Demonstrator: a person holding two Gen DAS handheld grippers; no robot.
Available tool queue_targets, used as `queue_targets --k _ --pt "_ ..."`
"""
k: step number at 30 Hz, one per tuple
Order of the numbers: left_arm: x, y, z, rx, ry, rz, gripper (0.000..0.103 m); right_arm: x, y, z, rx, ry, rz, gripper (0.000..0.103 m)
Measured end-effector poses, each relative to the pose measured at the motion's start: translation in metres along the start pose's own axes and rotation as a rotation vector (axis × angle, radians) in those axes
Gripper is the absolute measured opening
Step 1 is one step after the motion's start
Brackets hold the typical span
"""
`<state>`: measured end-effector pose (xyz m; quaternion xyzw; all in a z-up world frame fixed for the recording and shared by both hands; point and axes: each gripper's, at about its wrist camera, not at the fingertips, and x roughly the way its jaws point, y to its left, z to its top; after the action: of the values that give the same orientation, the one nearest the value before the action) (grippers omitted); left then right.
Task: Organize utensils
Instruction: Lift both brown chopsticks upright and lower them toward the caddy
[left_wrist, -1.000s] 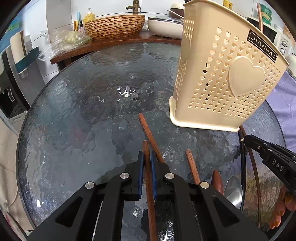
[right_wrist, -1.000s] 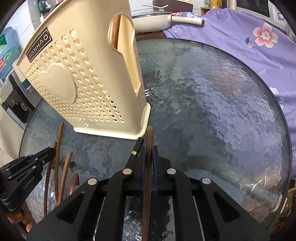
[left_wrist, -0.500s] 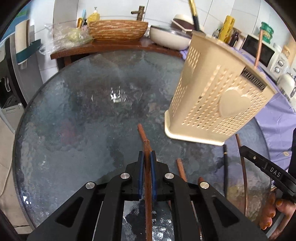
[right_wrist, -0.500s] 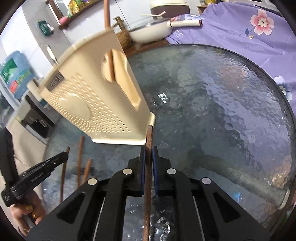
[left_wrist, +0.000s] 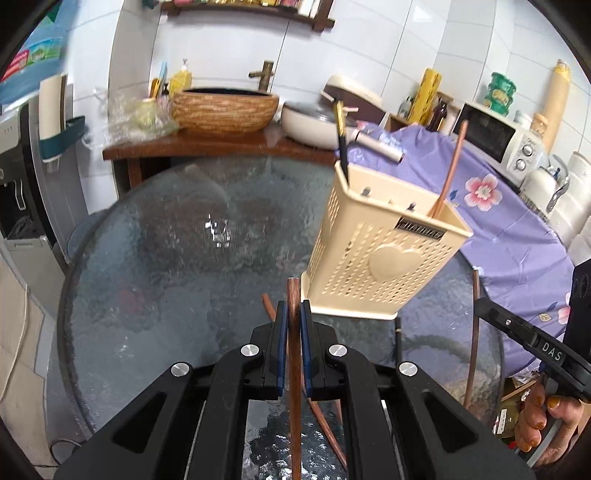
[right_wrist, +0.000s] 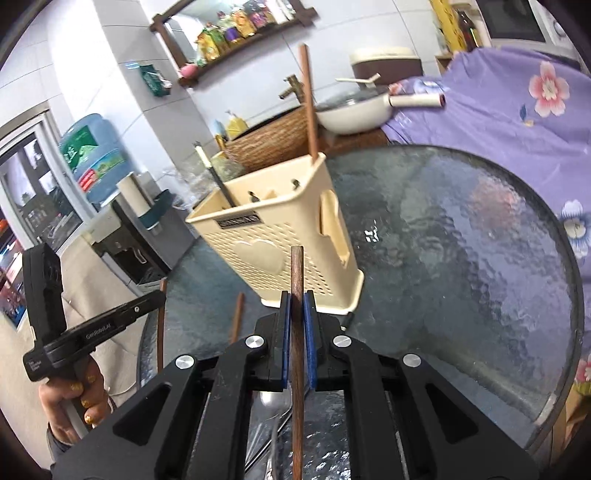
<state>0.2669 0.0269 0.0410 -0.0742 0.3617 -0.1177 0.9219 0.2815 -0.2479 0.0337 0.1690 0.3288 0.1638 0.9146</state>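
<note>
Kitchen clutter fills the background: a woven basin (left_wrist: 225, 110), a lidded pan (left_wrist: 314, 122) and a microwave (left_wrist: 495, 136) behind a round glass table (left_wrist: 147, 258), with a purple flowered cloth (right_wrist: 498, 110) at its far right edge.

Near the table's middle stands a cream perforated holder (left_wrist: 384, 258), upright. A black-handled utensil (left_wrist: 341, 140) and a thin brown stick (left_wrist: 448, 173) already lean out of its top.

The left hand-held gripper (left_wrist: 291, 350) is clamped shut on a wooden chopstick (left_wrist: 292, 306). The stick runs lengthwise between the blue pads, its tip pointing forward toward the holder's base and the rest passing back under the gripper. The right hand-held gripper (right_wrist: 297, 339) is likewise closed on a second chopstick (right_wrist: 296, 280), held the same way, its blunt end aimed at the holder's heart-embossed front. Both sticks appear lifted clear of the glass.

More brown sticks (left_wrist: 474, 332) lie on the glass along the near edge, between the two grippers, and a metal spoon (right_wrist: 275, 402) lies below the right one.

The chopsticks look light, stiff and smooth, so they could pivot or slide in a two-pad grip. Holding near the middle, as now, seems sensible, though a hold nearer the upper end would probably leave more free length to lower in. To go in, each stick's long axis would likely need tipping toward vertical over the holder's open top.
</note>
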Motion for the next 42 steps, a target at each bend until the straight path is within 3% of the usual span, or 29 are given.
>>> queue_targets --k 20,42 --pt "-0.068 -0.022 0.014 0.066 -0.155 -0.036 0.006 -0.066 0.045 0.011 -0.158 -0.123 0.059 0.008" --pt "-0.092 -0.034 0.034 0.067 -0.247 -0.064 0.006 -0.083 0.07 0.035 -0.25 -0.176 0.065 0.007"
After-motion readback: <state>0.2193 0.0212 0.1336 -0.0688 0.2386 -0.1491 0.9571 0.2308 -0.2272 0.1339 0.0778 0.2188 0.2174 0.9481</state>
